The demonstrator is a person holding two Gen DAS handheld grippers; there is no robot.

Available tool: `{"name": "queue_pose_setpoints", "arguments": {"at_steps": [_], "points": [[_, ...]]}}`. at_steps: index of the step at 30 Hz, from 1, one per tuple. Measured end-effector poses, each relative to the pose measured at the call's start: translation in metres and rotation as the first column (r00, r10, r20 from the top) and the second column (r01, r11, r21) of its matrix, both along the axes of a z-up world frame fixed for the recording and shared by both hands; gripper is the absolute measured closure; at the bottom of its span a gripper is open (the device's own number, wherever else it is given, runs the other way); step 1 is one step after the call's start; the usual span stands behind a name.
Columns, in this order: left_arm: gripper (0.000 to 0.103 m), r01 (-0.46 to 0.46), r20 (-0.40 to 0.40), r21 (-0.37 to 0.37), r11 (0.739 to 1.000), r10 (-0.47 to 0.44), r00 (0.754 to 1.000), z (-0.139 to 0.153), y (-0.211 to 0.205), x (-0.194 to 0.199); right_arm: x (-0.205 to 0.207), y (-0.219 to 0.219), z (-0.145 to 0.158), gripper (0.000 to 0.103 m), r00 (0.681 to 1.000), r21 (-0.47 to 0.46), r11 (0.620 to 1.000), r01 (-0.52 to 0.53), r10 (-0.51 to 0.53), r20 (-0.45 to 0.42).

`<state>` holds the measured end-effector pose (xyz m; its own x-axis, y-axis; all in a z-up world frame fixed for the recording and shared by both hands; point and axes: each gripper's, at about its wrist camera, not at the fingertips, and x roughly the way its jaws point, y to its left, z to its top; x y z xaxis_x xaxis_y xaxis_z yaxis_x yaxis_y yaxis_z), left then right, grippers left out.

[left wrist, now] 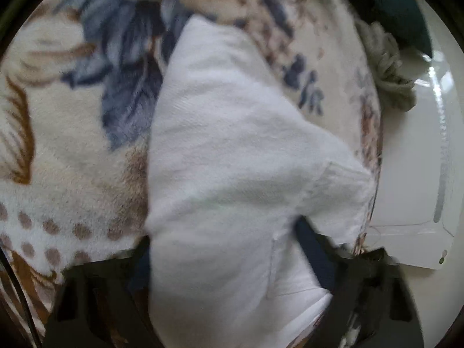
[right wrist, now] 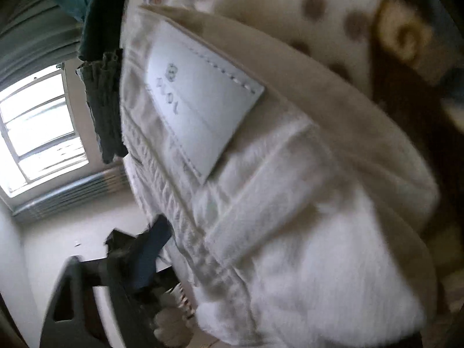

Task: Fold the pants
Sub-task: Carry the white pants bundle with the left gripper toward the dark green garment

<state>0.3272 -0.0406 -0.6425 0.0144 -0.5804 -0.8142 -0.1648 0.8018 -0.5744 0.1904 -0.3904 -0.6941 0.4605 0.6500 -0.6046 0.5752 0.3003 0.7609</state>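
White pants (left wrist: 232, 150) lie on a floral blanket (left wrist: 72, 150), one leg stretching away from me in the left wrist view. My left gripper (left wrist: 232, 284) is shut on the pants near their waist end; fabric bunches between the dark fingers (left wrist: 316, 249). In the right wrist view the pants' waistband (right wrist: 261, 203) with a white label patch (right wrist: 203, 107) and a belt loop fills the frame. My right gripper (right wrist: 232, 275) is shut on the waistband; only its left finger (right wrist: 150, 249) shows, the other is hidden by cloth.
The blanket's edge (left wrist: 374, 133) runs along the right. Beyond it are a white floor (left wrist: 411, 174), a grey knitted item (left wrist: 391, 75) and dark teal cloth (left wrist: 397, 5). The right wrist view shows a window (right wrist: 40, 133), a radiator (right wrist: 72, 194) and hanging dark garments (right wrist: 107, 110).
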Motion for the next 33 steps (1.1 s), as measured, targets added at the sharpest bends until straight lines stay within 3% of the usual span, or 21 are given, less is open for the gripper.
{"name": "queue_pose_setpoints", "arguments": {"at_steps": [1, 4, 15, 18, 23, 28, 33], "points": [[0.064, 0.010, 0.019, -0.004, 1.000, -0.010, 1.000, 0.006, 0.001, -0.002, -0.005, 0.000, 0.005, 0.058, 1.000, -0.010, 1.000, 0.014, -0.014, 0.007], [0.080, 0.025, 0.071, -0.007, 1.000, -0.025, 0.997, 0.029, 0.002, -0.008, -0.011, 0.001, 0.033, 0.064, 0.999, -0.075, 0.997, 0.017, -0.015, 0.030], [0.082, 0.042, 0.163, -0.108, 0.993, -0.024, 0.986, 0.114, 0.026, 0.020, 0.007, 0.020, 0.144, 0.068, 0.990, -0.169, 0.986, 0.009, 0.015, 0.138], [0.082, 0.035, 0.185, -0.127, 0.991, -0.011, 0.983, 0.138, 0.036, 0.035, 0.031, 0.033, 0.184, 0.068, 0.983, -0.181, 0.983, 0.014, 0.020, 0.184], [0.082, 0.022, 0.278, -0.110, 0.994, 0.009, 0.960, 0.200, 0.053, 0.096, 0.099, 0.053, 0.237, 0.068, 0.964, -0.177, 0.984, 0.008, 0.039, 0.262], [0.082, 0.006, 0.361, -0.087, 0.996, 0.026, 0.932, 0.239, 0.071, 0.188, 0.229, 0.082, 0.280, 0.068, 0.933, -0.173, 0.985, 0.000, 0.062, 0.354], [0.082, -0.019, 0.426, -0.059, 0.998, 0.042, 0.904, 0.249, 0.090, 0.294, 0.371, 0.103, 0.285, 0.068, 0.905, -0.178, 0.984, -0.023, 0.096, 0.413]]}}
